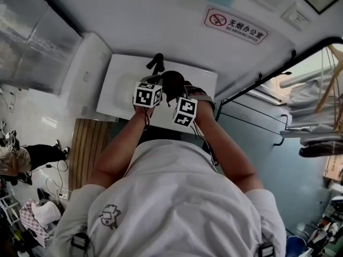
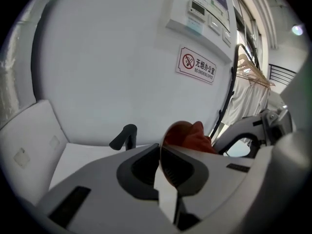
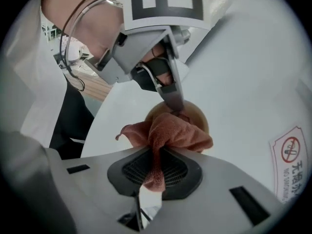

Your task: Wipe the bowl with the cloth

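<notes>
Cloth (image 3: 170,133) is soft and floppy, so the fingers of our right gripper (image 3: 156,174) pinch it tight against the bowl (image 3: 199,118), which we think is light, hard and slippery, held over the sink (image 1: 123,79) by its rim in the shut fingers of our left gripper (image 2: 162,167).

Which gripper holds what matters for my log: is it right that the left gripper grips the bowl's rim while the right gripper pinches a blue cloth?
Not blue: the right gripper view shows a reddish-brown cloth. The left gripper grips the bowl rim; the right gripper pinches the cloth.
</notes>
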